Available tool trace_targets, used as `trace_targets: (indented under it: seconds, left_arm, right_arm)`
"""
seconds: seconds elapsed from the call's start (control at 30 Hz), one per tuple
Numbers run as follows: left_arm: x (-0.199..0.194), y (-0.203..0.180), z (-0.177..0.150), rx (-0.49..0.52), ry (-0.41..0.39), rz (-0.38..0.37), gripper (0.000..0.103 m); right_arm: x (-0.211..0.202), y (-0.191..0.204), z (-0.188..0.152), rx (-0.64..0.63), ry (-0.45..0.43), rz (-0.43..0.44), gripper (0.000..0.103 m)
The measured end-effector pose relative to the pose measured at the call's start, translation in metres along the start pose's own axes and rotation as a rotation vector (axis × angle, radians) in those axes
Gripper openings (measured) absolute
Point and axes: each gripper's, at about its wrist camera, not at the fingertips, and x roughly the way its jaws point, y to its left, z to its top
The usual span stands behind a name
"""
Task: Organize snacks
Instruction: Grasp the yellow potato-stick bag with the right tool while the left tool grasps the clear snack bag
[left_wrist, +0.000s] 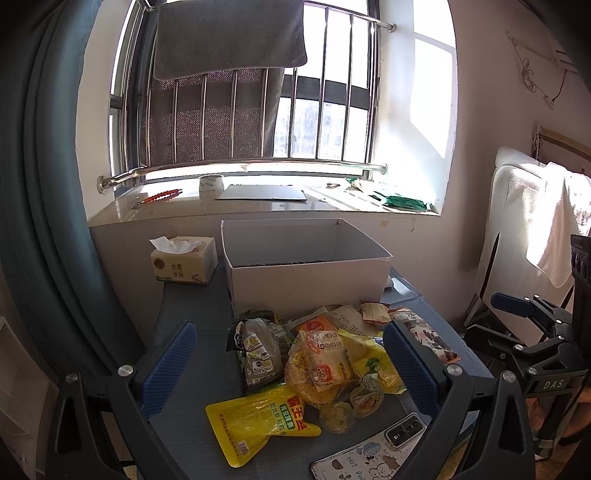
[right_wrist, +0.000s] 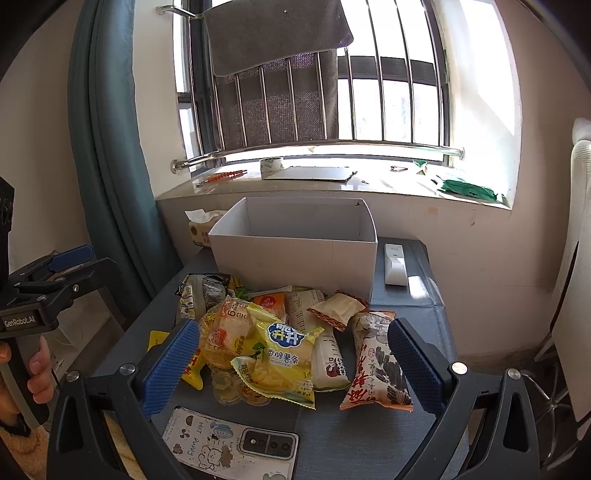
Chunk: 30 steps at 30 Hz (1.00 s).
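Observation:
A pile of snack packets (left_wrist: 317, 354) lies on the dark grey table (left_wrist: 199, 310), in front of an open white cardboard box (left_wrist: 306, 273). The pile includes a flat yellow pouch (left_wrist: 255, 421), a yellow potato-stick bag (right_wrist: 284, 354), jelly cups (left_wrist: 351, 402) and a white-and-orange packet (right_wrist: 376, 365). The box (right_wrist: 295, 254) looks empty. My left gripper (left_wrist: 291, 369) is open and empty, just above the near side of the pile. My right gripper (right_wrist: 295, 365) is open and empty, also over the near side of the pile.
A phone in a cartoon case (right_wrist: 229, 446) lies at the table's near edge. A tissue pack (left_wrist: 184, 260) stands left of the box, a white remote (right_wrist: 395, 264) to its right. Behind are a windowsill (left_wrist: 258, 203), a teal curtain (right_wrist: 107, 147) and a chair (left_wrist: 524, 229).

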Motion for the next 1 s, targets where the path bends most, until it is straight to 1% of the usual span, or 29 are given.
trace_targets:
  seconds: [0.13, 0.3, 0.43, 0.5, 0.57, 0.6, 0.63, 0.67, 0.7, 0.73, 0.8, 0.9, 1.0]
  left_arm:
    - [0.001, 0.005, -0.004, -0.01, 0.006, 0.001, 0.103]
    - [0.001, 0.013, -0.013, -0.025, 0.015, -0.002, 0.103]
    - [0.002, 0.022, -0.022, -0.033, 0.033, 0.019, 0.103]
    - [0.004, 0.028, -0.027, -0.047, 0.043, 0.026, 0.103]
    - [0.005, 0.035, -0.032, -0.064, 0.054, 0.029, 0.103]
    - [0.006, 0.037, -0.034, -0.07, 0.057, 0.031, 0.103]
    - [0.007, 0.04, -0.036, -0.076, 0.06, 0.034, 0.103]
    - [0.009, 0.042, -0.037, -0.081, 0.065, 0.034, 0.103]
    - [0.01, 0.044, -0.039, -0.086, 0.07, 0.036, 0.103]
    - [0.012, 0.046, -0.04, -0.089, 0.074, 0.041, 0.103]
    - [0.015, 0.049, -0.043, -0.087, 0.08, 0.043, 0.103]
    - [0.026, 0.054, -0.047, -0.097, 0.103, 0.04, 0.103]
    - [0.047, 0.061, -0.047, -0.121, 0.133, -0.009, 0.103]
  right_arm:
    - [0.02, -0.003, -0.005, 0.025, 0.065, 0.047, 0.103]
    - [0.061, -0.002, -0.013, 0.053, 0.145, 0.047, 0.103]
    - [0.104, -0.015, -0.021, 0.167, 0.251, 0.116, 0.103]
    - [0.124, -0.018, -0.024, 0.194, 0.291, 0.105, 0.103]
    - [0.14, -0.018, -0.028, 0.188, 0.332, 0.075, 0.103]
    - [0.146, -0.018, -0.03, 0.183, 0.341, 0.078, 0.1]
    - [0.151, -0.018, -0.032, 0.183, 0.348, 0.097, 0.087]
    - [0.158, -0.018, -0.035, 0.193, 0.369, 0.131, 0.059]
    - [0.16, -0.018, -0.036, 0.204, 0.373, 0.159, 0.056]
    - [0.158, -0.018, -0.037, 0.21, 0.358, 0.165, 0.055]
    - [0.147, -0.018, -0.034, 0.2, 0.324, 0.161, 0.054]
    - [0.123, -0.022, -0.028, 0.226, 0.263, 0.192, 0.054]
    - [0.096, -0.028, -0.021, 0.243, 0.193, 0.206, 0.054]
